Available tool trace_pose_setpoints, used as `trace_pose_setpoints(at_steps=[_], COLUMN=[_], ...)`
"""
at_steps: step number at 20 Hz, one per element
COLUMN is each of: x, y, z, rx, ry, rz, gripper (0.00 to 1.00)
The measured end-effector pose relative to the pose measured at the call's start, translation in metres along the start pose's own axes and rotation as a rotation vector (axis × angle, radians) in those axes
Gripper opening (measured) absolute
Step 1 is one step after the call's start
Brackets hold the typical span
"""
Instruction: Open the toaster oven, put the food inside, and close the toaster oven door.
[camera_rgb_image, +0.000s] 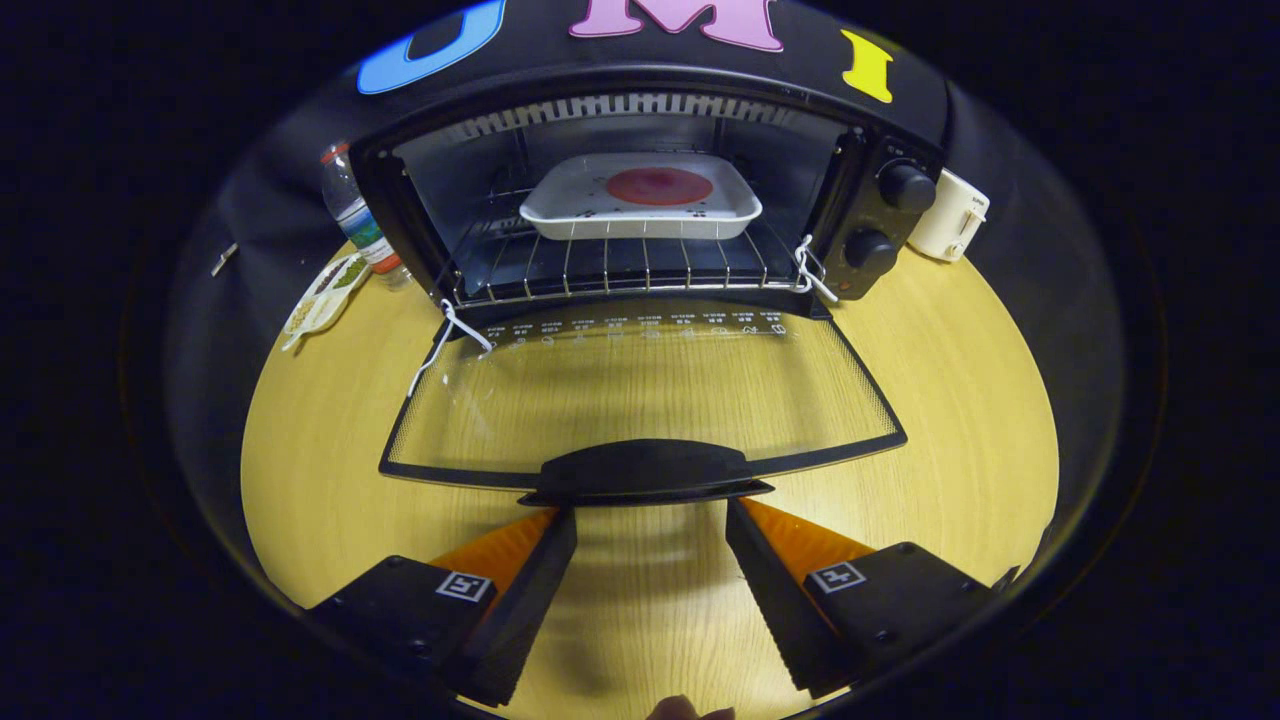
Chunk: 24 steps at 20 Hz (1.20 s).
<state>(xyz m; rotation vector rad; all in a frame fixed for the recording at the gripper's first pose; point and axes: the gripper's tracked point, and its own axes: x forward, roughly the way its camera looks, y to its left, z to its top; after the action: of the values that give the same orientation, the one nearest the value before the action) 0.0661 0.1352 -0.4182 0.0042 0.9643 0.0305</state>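
Wide-spread tool (650, 512) tips tuck under the oven door's handle (645, 470), hiding any contact.

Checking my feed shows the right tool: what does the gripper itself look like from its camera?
The gripper has two wedge-shaped fingers with ridged inner faces, tapering forward. Each is mounted on a blocky black base with screws and a small square black-and-white marker on top. No cables are visible.

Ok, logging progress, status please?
Gripper open, fingertips just under black door handle. White square dish on rack inside black toaster oven. Glass door down.
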Motion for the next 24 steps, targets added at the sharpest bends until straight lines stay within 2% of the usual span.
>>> trace_pose_setpoints(at_steps=[3,14,20,24], x=[-0.019,-0.084,-0.147,-0.206], y=[0.001,0.002,-0.014,-0.039], z=[0.017,0.134,0.157,0.165], rx=[-0.003,-0.048,-0.073,-0.078], ry=[-0.056,-0.376,-0.534,-0.649], rz=[0.012,0.043,0.039,0.016], gripper=[0.99,1.00,0.99,0.98])
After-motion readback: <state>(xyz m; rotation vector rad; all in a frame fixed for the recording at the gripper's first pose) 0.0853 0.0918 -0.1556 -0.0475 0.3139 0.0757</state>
